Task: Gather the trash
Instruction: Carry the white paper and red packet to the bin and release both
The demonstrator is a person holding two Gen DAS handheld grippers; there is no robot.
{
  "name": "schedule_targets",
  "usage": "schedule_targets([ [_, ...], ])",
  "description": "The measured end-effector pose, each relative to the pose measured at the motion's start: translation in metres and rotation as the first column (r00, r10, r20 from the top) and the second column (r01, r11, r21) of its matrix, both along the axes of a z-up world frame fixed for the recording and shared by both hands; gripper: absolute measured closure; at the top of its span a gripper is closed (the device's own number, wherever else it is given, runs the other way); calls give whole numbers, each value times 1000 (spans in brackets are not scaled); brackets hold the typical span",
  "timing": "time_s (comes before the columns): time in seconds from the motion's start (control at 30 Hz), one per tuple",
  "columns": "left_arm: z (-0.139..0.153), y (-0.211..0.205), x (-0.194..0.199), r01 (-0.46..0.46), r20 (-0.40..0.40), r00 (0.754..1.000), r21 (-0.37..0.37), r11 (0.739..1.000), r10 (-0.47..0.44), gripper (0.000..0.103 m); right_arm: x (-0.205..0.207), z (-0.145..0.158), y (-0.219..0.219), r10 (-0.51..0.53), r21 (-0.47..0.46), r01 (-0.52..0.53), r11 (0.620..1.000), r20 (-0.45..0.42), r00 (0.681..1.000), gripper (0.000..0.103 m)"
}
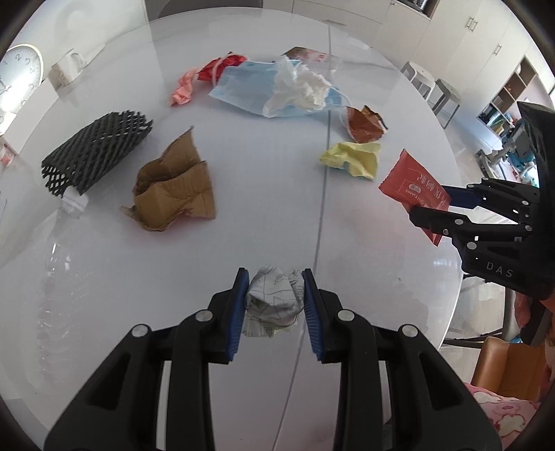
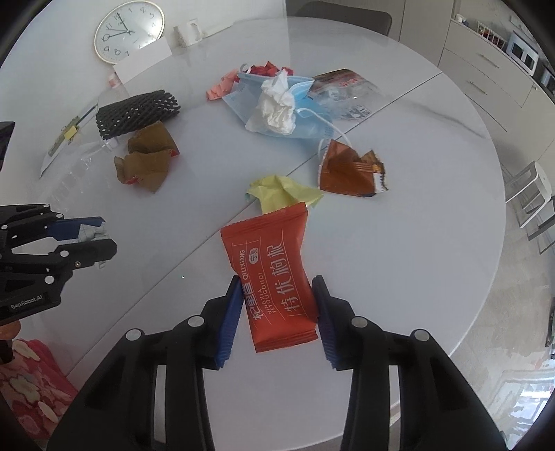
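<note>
My left gripper (image 1: 275,301) is shut on a crumpled printed paper ball (image 1: 274,305) just above the white round table (image 1: 399,225); it also shows in the right wrist view (image 2: 92,232). My right gripper (image 2: 277,312) is shut on a red snack wrapper (image 2: 274,274) held above the table, also in the left wrist view (image 1: 414,187). Loose trash lies further out: yellow crumpled paper (image 2: 282,192), brown wrapper (image 2: 348,170), blue face mask (image 2: 305,125) under a white tissue (image 2: 277,105), brown cardboard (image 2: 147,159), black foam net (image 2: 137,111), pink paper (image 2: 220,88), red wrapper (image 2: 265,69), clear printed bag (image 2: 341,90).
A clear plastic bottle (image 1: 59,243) lies at the table's left. A wall clock (image 2: 129,30) and a white card (image 2: 142,57) lean at the far edge. Stools (image 2: 530,194) stand right of the table; a flowered cloth (image 2: 31,381) lies lower left.
</note>
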State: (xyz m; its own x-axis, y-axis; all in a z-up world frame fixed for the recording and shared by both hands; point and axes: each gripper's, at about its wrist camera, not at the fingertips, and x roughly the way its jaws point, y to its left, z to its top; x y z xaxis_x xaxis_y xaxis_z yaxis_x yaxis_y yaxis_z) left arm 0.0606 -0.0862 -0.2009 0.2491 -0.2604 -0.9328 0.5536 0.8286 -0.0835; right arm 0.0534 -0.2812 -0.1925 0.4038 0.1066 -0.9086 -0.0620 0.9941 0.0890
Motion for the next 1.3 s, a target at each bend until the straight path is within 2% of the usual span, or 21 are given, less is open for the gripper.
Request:
schedule_targets([
  [0.23,8,-96,-33,162,8,987,-35,986,-162,72,-61,12,-72,-139,4,139,990,24,990,62],
  [0.5,-2,-219,-86,342,-16,939,-49,938,-343,72,-131,-6,-163,-307,10,307,952,-17,951,62],
  [0.63,-17,-256,-104,386,-49,921,-36,922,-387,72,-151,-20,-192,-354,13,355,935,-53,934,62],
  [1.0,-47,-295,-117,410,-102,907,1,912,-408,70,-173,-43,-225,-378,30,383,923,-103,920,62],
  [1.1,-49,-294,-116,427,-112,899,9,904,-423,64,-175,-47,-229,-375,35,381,924,-110,920,62],
  [1.23,-44,-292,-119,430,-95,900,19,903,-426,44,-175,-50,-231,-371,41,378,925,-115,921,62],
  [1.3,-42,-289,-120,431,-90,900,18,902,-428,43,-175,-51,-231,-370,44,377,925,-117,922,62],
])
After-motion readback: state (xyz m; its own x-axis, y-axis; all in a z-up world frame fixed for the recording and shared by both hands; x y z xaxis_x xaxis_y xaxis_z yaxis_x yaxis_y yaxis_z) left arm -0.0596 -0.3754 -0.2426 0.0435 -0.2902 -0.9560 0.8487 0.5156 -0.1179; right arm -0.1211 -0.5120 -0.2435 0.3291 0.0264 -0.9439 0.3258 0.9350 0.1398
